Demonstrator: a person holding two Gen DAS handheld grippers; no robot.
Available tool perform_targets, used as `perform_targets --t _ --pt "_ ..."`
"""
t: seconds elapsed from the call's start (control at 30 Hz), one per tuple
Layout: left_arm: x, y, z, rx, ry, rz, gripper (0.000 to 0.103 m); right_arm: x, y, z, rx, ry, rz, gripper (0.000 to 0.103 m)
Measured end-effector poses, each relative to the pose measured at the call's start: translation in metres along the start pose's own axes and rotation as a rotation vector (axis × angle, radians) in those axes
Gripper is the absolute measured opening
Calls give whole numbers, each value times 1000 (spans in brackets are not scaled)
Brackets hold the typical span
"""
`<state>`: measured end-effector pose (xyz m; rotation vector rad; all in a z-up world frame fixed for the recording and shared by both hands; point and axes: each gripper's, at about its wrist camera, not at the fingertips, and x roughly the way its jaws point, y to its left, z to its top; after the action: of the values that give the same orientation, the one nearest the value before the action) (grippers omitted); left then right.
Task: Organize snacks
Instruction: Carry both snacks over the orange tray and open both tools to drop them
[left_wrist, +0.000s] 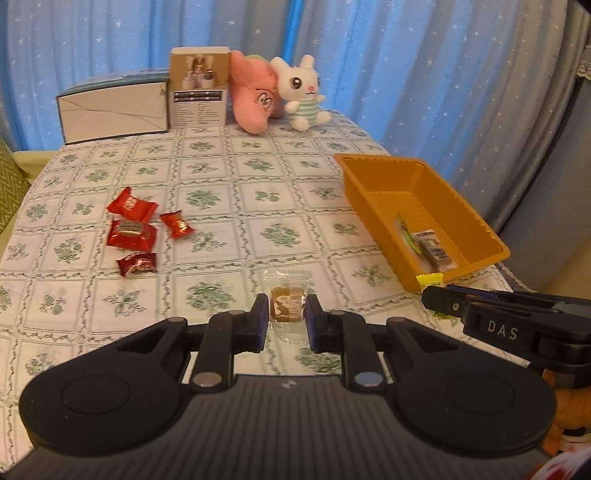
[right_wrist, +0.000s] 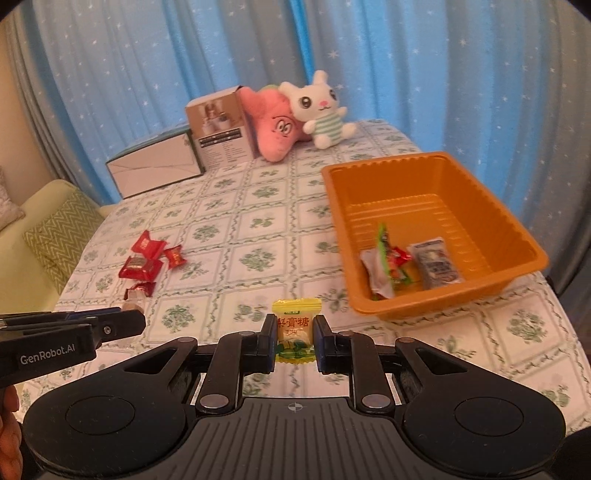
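Near the front edge of the counter (right_wrist: 535, 332), the right gripper (right_wrist: 294, 338) pinches a small yellow wrapped candy (right_wrist: 295, 328) between its closed-in fingers. The left gripper (left_wrist: 287, 317) squeezes a clear-wrapped brown candy (left_wrist: 286, 304) the same way. Both candies are just beside the orange plastic tray (right_wrist: 480, 192), not in it yet. A few snacks already lie in the tray. Four red wrapped candies (left_wrist: 132, 232) wait far over on the left side of the flowery cloth. So I think the job is about half done. The snacks in the tray are blurry and hard to name.
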<state>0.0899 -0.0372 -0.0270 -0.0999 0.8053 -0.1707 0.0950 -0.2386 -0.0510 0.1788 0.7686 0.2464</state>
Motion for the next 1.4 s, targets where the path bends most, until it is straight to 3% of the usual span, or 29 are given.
perform_targets --t 0.27,0.73,1.4 --pt "13 -45 13 4 3 -99 18 -19 -41 4 53 -33 -69 20" --pt "51 -115 36 69 18 -196 18 -29 -108 31 126 -83 -128 20" --pt "113 -150 67 98 12 -210 19 1 -158 70 153 -96 -140 20"
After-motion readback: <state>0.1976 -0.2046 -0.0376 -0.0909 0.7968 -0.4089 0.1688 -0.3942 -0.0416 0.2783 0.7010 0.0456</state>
